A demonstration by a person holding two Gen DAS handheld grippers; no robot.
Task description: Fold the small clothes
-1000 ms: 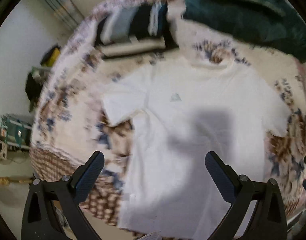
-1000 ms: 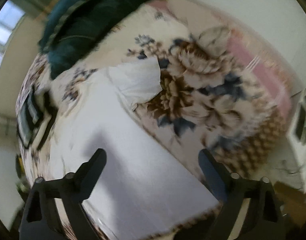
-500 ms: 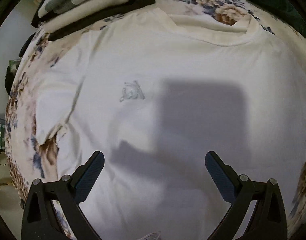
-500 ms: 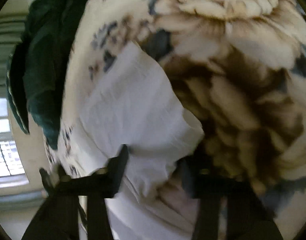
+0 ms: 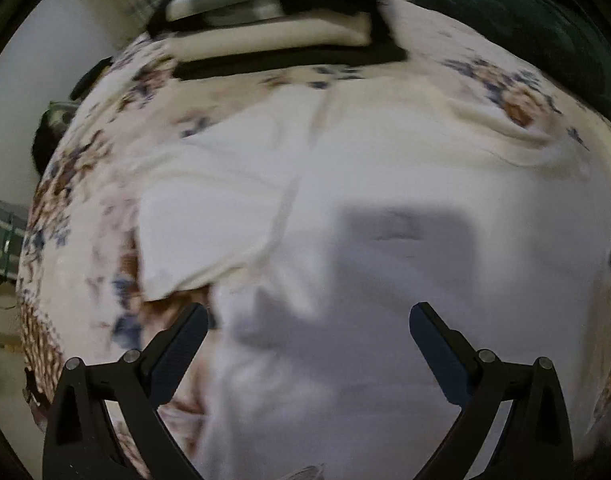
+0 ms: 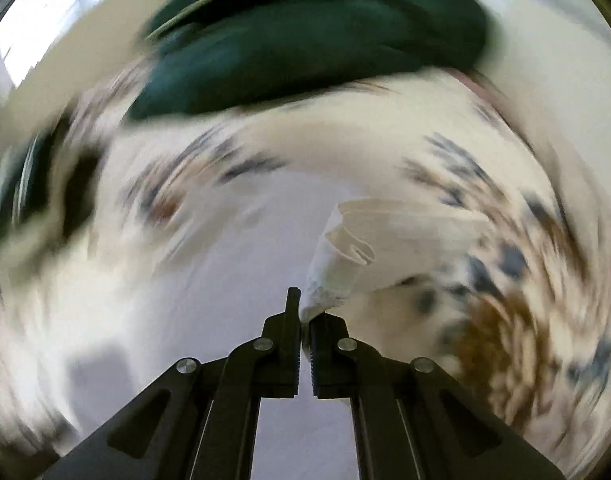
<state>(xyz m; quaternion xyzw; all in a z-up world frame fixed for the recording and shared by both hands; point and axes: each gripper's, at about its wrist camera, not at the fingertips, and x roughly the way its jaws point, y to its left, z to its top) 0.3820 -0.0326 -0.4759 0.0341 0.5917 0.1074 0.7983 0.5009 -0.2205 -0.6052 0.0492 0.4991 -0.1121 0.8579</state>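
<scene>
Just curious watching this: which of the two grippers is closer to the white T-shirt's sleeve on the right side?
The right. The right gripper is shut on that right sleeve, pinching its bunched edge. The left gripper hovers open over the T-shirt body, touching no sleeve.

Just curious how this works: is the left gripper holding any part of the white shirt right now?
No, the left gripper is wide open above the white shirt, its fingers apart with nothing between them.

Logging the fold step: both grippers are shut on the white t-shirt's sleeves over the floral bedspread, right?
Not quite. Only the right gripper is shut on a sleeve. The left wrist view shows the left gripper open above the white t-shirt.
</scene>
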